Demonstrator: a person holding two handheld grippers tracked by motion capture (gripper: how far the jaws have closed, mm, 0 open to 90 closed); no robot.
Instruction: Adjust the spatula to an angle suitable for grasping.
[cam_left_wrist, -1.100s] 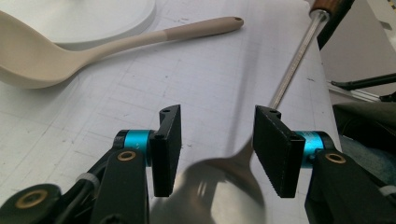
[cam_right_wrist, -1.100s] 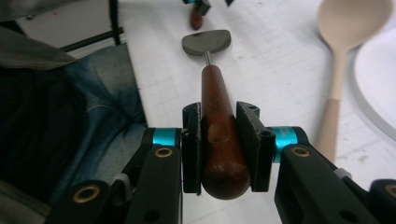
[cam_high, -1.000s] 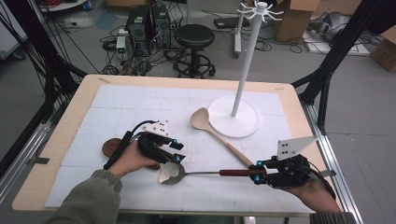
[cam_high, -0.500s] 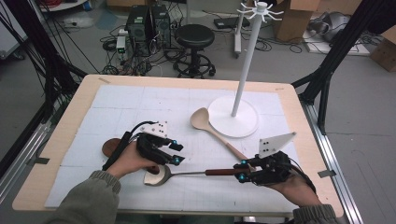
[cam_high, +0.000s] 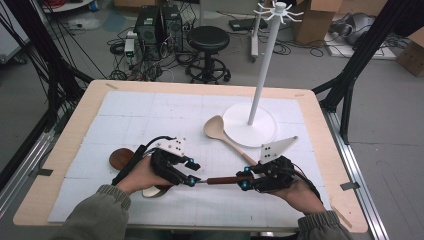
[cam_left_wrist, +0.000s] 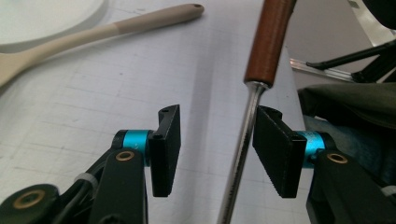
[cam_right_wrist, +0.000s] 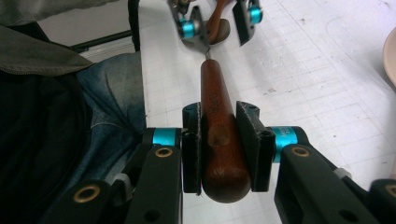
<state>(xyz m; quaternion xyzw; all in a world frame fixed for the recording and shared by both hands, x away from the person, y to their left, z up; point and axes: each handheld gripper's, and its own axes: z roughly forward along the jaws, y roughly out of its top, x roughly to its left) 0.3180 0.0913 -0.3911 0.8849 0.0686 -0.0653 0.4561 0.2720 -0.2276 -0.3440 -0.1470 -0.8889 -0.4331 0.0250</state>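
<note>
A metal ladle with a brown wooden handle (cam_high: 222, 179) lies level across the front of the table. My right gripper (cam_high: 245, 178) is shut on the butt end of that handle (cam_right_wrist: 217, 107), which sits squeezed between its pads. The ladle's thin steel shaft (cam_left_wrist: 243, 140) runs between the jaws of my left gripper (cam_high: 191, 172), close against the right-hand pad (cam_left_wrist: 275, 154), with a wide gap to the other pad, so that gripper is open. The ladle bowl (cam_high: 152, 191) pokes out under the left hand.
A pale wooden spoon (cam_high: 225, 137) lies diagonally behind the grippers, its bowl beside the round white base (cam_high: 250, 125) of a tall hook stand. A dark brown wooden utensil (cam_high: 120, 157) lies left of the left hand. The table's front edge is close.
My right gripper has carried the ladle leftward, so the bowl slid under the left hand and the shaft now lies between the left jaws. The left gripper has stayed put.
</note>
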